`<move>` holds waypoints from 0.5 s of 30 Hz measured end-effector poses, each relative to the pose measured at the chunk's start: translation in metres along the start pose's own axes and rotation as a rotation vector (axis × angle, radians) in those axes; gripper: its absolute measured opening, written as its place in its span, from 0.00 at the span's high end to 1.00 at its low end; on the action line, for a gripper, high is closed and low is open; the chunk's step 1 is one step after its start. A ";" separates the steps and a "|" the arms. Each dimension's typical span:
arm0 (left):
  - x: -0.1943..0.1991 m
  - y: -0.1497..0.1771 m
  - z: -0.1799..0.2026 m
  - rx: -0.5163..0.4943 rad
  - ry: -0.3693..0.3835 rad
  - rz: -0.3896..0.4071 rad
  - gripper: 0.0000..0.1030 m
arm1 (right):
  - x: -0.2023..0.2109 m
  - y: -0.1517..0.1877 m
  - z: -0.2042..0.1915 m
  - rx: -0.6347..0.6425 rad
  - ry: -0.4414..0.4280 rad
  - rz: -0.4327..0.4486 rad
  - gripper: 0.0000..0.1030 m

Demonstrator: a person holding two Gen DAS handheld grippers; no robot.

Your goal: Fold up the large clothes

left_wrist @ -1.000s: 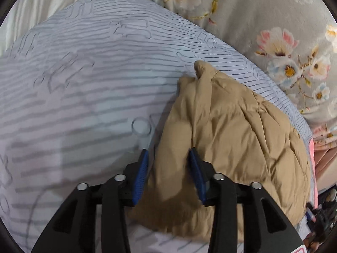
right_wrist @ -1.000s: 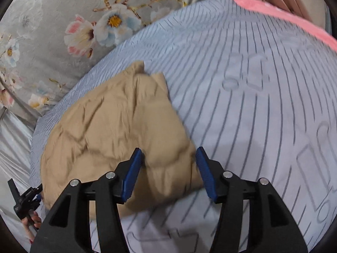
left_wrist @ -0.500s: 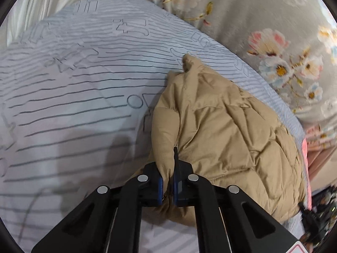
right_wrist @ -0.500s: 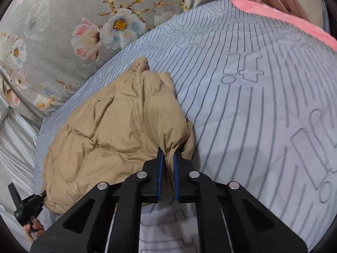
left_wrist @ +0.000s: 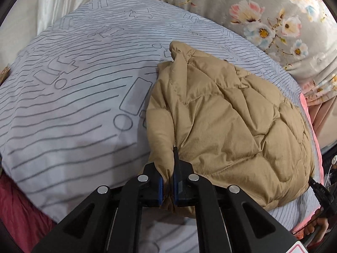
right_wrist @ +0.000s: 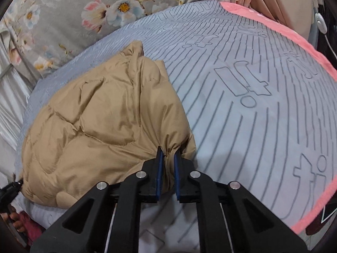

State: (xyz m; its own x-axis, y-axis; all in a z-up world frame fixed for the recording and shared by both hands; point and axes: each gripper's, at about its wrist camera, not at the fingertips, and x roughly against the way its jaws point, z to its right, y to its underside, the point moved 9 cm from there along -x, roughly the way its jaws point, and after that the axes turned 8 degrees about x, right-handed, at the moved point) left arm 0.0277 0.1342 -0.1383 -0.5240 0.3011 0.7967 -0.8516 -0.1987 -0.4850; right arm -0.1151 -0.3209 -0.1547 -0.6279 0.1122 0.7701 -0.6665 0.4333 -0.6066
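My left tool (left_wrist: pixel 167 184) is pinched tight on a bunched bit of the tan puffer jacket (left_wrist: pixel 227 126), at its near-left corner; my right tool (right_wrist: pixel 167 174) is clamped on the near-right corner of the same jacket (right_wrist: pixel 105 122). Both sets of blue pads have fabric gathered between them, gap nearly closed. The jacket lies in a rounded heap on the bed, on a grey striped bedcover (left_wrist: pixel 73 105) w/ outline motifs, a floral duvet (left_wrist: pixel 263 10) bunched beyond it.

Handling, my guess: light for its bulk, v. soft, quilted & air-filled, so it'll spring back and won't hold a crease w/o pressing down. The shell looks smooth and a bit shiny, prob. slippery, so a shallow pinch could slide out if I lift fast. Best holds are where it's thicker & stitched: hem, seams, cuffs or corners, not the middle of a puffy panel. Lifting both corners together should keep it from twisting.

Hard to tell: which part I've actually got, hem, sleeve end or shoulder, since it's all crumpled and partly already doubled over. The far pointed bit (left_wrist: pixel 179 50) may be a collar or hood, can't say. No zip or sleeves visible. The underside and how many layers are stacked is hidden. The fabric inside the pads is blocked by my own tool bodies. Far edge of the bedcover has a pink border (right_wrist: pixel 284 27); stuff past it is cut off by the lens rim.
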 end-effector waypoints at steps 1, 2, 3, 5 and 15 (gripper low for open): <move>0.002 0.000 -0.001 0.009 0.001 0.003 0.91 | 0.001 0.002 0.000 0.016 0.010 0.004 0.86; 0.004 -0.001 -0.002 0.023 0.005 0.002 0.89 | 0.003 0.002 0.001 0.024 0.014 0.009 0.82; 0.006 -0.004 -0.004 0.043 0.009 0.000 0.85 | 0.006 0.000 0.002 0.022 0.017 0.020 0.81; 0.013 -0.012 -0.008 0.077 0.023 0.004 0.83 | 0.015 -0.006 0.004 0.007 0.013 0.045 0.76; 0.022 -0.100 0.010 0.064 0.000 0.145 0.71 | 0.039 -0.099 -0.013 0.057 0.012 0.245 0.42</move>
State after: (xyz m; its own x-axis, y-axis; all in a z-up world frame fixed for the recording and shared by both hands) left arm 0.1017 0.1518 -0.0685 -0.6412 0.2649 0.7202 -0.7646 -0.2994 -0.5707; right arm -0.0684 -0.3478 -0.0621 -0.7692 0.2184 0.6006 -0.5165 0.3409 -0.7855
